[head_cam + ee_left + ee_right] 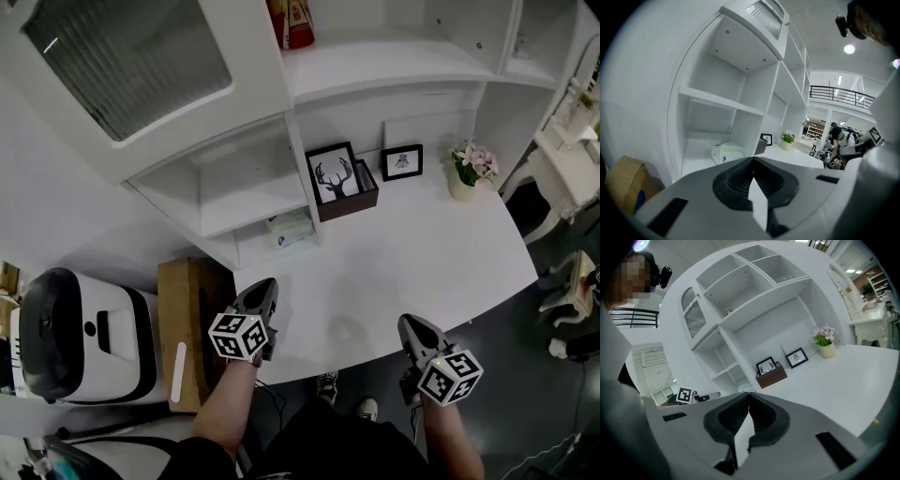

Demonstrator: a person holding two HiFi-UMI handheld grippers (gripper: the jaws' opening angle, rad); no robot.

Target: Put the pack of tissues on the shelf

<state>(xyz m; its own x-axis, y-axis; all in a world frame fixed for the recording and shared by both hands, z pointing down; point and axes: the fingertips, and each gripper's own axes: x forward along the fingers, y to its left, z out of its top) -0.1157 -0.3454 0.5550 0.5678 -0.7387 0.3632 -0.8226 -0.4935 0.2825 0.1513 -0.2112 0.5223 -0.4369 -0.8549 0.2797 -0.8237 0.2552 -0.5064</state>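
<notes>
The pack of tissues (289,230) is pale green and white and lies in the lowest compartment of the white shelf unit (246,199), at desk level. In the left gripper view the pack (727,152) rests on that compartment's floor, just beyond the jaws. My left gripper (263,287) hovers over the desk's front left corner, a short way in front of the pack, shut with nothing in it. Off the desk's front edge on the right, my right gripper (411,325) is also shut and empty. In both gripper views the jaws meet at the tips (752,159) (747,393).
On the white desk (422,262) stand a brown box with a deer picture (339,183), a small framed picture (401,162) and a flower pot (469,171). A cardboard box (192,323) and a white appliance (66,337) sit left of the desk. A red package (291,23) is on an upper shelf.
</notes>
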